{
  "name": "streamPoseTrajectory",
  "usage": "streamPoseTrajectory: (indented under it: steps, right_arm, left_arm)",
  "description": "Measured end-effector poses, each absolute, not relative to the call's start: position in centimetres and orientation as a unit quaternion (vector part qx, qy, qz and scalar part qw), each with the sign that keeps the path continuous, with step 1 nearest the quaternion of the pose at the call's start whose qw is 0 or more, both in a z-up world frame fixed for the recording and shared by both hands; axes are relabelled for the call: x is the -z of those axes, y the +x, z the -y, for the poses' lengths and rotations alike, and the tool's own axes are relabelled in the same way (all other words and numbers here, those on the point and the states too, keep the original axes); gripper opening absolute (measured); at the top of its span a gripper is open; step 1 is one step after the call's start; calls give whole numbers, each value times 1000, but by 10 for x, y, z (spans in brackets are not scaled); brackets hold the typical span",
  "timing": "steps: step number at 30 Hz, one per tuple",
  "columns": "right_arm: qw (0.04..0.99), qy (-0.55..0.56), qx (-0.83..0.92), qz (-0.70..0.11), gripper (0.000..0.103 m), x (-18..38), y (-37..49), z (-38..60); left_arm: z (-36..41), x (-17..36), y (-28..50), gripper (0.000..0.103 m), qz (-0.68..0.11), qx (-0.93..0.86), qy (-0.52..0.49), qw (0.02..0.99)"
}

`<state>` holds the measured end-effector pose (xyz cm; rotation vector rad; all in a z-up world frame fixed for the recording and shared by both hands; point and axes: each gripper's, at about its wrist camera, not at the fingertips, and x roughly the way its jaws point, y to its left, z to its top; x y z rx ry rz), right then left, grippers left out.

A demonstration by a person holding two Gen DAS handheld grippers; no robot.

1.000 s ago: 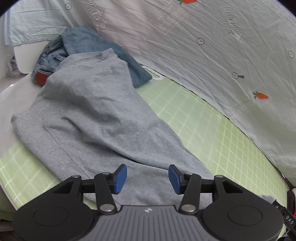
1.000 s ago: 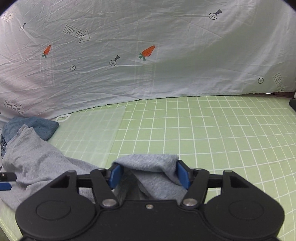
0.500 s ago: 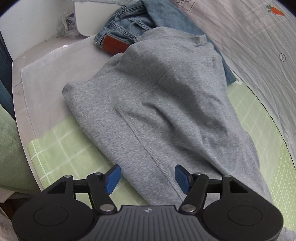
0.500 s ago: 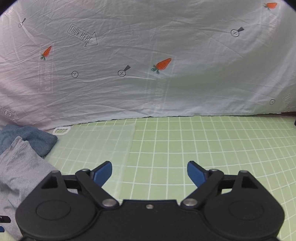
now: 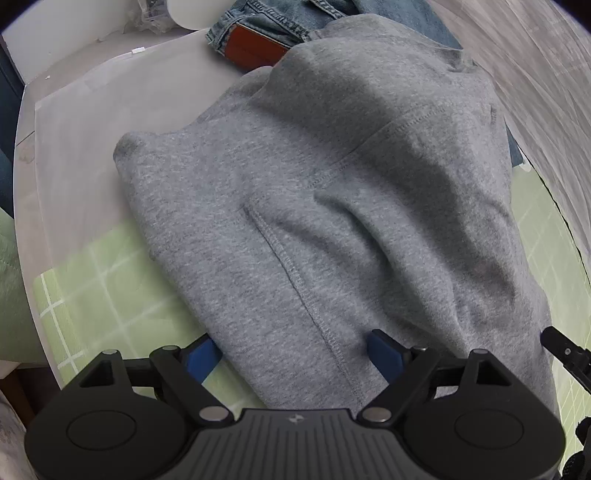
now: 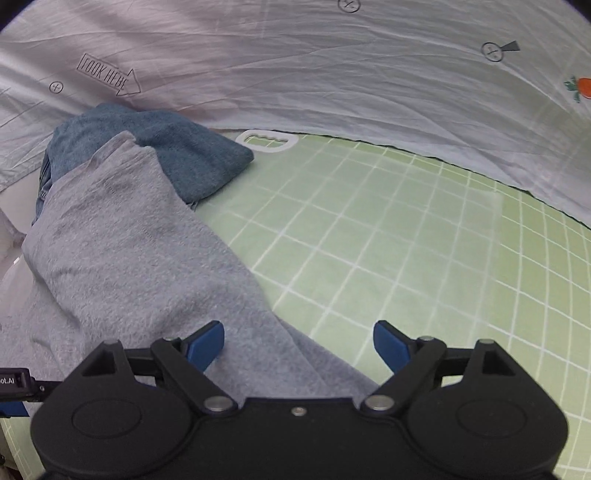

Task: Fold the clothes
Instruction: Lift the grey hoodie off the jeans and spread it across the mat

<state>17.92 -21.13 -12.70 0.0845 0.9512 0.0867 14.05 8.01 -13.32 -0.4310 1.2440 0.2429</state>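
While lying rumpled across the green grid mat [image 6: 388, 258], grey sweatshirt [image 5: 332, 206] directly under both tongs, a stitched seam running up between the left gripper's [image 5: 293, 356] blue pads [image 5: 384, 354]. Left jaws opening over the cloth, pads spread to either side of the seam, nothing pinched. Right gripper [image 6: 299, 345] released too, jaws wide above the garment's near edge, cloth below but not clamped. Beyond the sweatshirt, ahead of the left tongs, blue jeans [image 5: 266, 22] with a brown patch. Ahead-left of the right tongs, a folded blue towel [image 6: 177, 147] against the white printed sheet [image 6: 295, 66].
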Motion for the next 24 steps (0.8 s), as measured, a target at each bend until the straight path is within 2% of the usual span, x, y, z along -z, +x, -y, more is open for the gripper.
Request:
streamPoseTrajectory:
  steps: [2, 3, 4, 5, 6, 7, 8, 9, 11, 14, 16, 24]
  right_arm:
    - [877, 40, -65, -474, 85, 138, 189, 199]
    - [872, 40, -77, -483, 80, 143, 193, 194]
    - [871, 40, -91, -481, 70, 144, 193, 191]
    - [871, 39, -106, -479, 61, 144, 192, 189]
    - [870, 39, -120, -477, 38, 145, 192, 186]
    - [869, 38, -135, -475, 18, 145, 191, 184]
    - [874, 36, -137, -466, 16, 141, 186, 184]
    - [879, 40, -136, -455, 8, 135, 181, 186]
    - [890, 48, -135, -432, 8, 124, 170, 192]
    - [907, 92, -122, -392, 7, 95, 147, 217]
    - [919, 119, -112, -359, 4, 71, 127, 234]
    - [965, 74, -37, -249, 4, -2, 6, 297]
  left_arm:
    - [-80, 133, 140, 85, -576, -113, -198, 785]
    - [-79, 133, 140, 85, -575, -113, -196, 786]
    - [-79, 132, 140, 83, -573, -116, -193, 788]
    - [-78, 131, 139, 71, -570, -125, -189, 790]
    - [-78, 129, 137, 61, -565, -137, -187, 792]
    - [-79, 127, 136, 46, -558, -139, -191, 795]
    - [-81, 126, 135, 39, -556, -137, -199, 795]
    - [-82, 123, 133, 34, -552, -137, -203, 797]
    - [-83, 118, 129, 25, -543, -135, -211, 801]
    - [-80, 101, 118, 18, -524, -116, -212, 816]
    - [-70, 87, 108, 16, -514, -101, -209, 826]
    - [-14, 44, 63, 16, -483, 7, -164, 860]
